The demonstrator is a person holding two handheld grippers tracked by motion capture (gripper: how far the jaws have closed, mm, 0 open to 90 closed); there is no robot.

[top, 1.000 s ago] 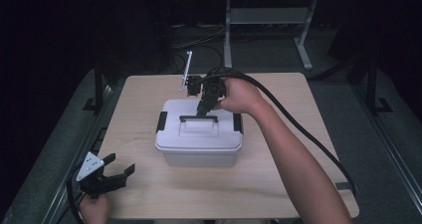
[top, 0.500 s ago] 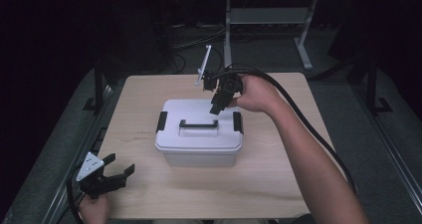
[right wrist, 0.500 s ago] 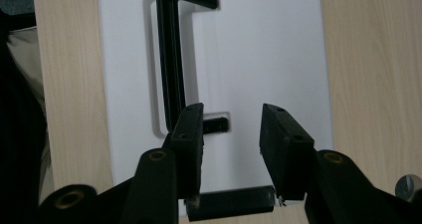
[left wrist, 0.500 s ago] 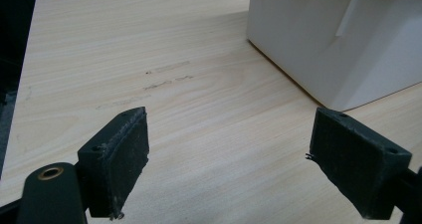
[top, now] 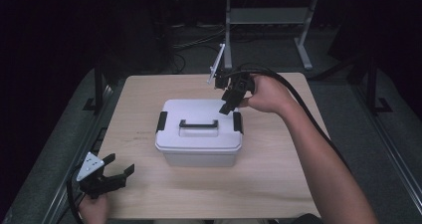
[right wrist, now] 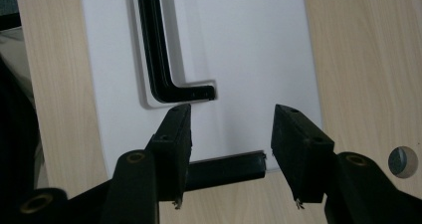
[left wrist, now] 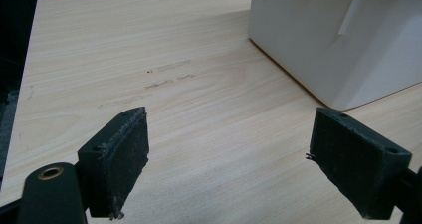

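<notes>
White lidded box (top: 199, 132) with black handle (top: 198, 124) and side latches sits under right gripper (top: 229, 102), jaws apart.

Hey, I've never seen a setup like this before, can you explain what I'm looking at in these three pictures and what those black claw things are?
No machine arm here: a person holds a handheld gripper in each hand, each with two black jaws and a trailing cable.

The wide picture comes from a camera above the wooden table, looking forward and down. The other two come from small cameras riding on the grippers, looking out along their jaws.

On the table stands a white plastic box with a black carrying handle on its lid and black latches at both ends.

The right gripper hovers open over the box's right-hand latch, holding nothing. The left gripper waits open near the table's front left corner, also holding nothing; its own camera sees bare wood and a corner of the box.
</notes>
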